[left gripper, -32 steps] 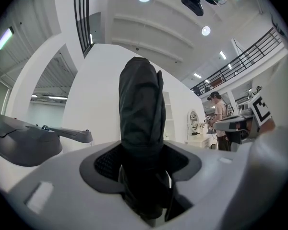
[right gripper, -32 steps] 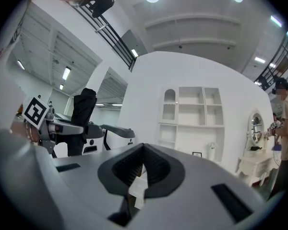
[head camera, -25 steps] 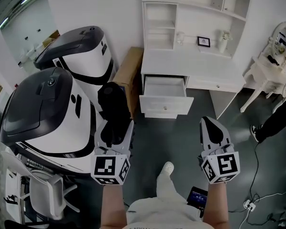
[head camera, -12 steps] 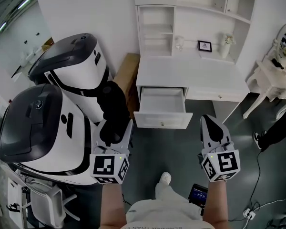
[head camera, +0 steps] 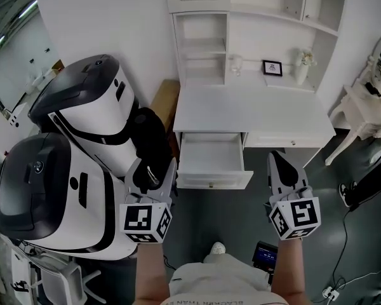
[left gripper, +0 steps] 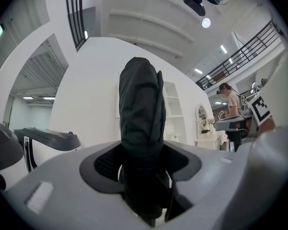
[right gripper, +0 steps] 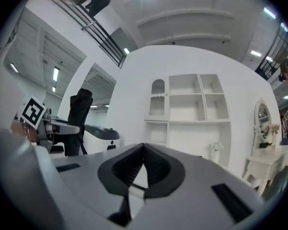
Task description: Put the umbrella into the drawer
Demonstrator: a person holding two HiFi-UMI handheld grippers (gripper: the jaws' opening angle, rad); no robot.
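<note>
The black folded umbrella [head camera: 150,134] stands upright in my left gripper [head camera: 151,168], which is shut on its lower part. In the left gripper view the umbrella [left gripper: 141,114] fills the middle, rising out of the gripper [left gripper: 143,163]. The white desk [head camera: 254,116] stands ahead, and its drawer [head camera: 211,155] is pulled out, with nothing in it that I can see. The umbrella is left of the drawer and short of it. My right gripper [head camera: 281,162] hangs in front of the desk's right half; in its own view the gripper [right gripper: 143,148] is shut with nothing held.
Two big white and black machines [head camera: 82,100] crowd the left side, close beside the umbrella. A brown cardboard box [head camera: 166,100] leans between them and the desk. Shelves above the desk hold a small picture frame [head camera: 272,67] and a vase [head camera: 302,58]. A white side table [head camera: 367,116] stands right.
Both grippers have come nearer the desk with the person's step; the open drawer now lies just ahead of them. The grip on the umbrella is unchanged.
</note>
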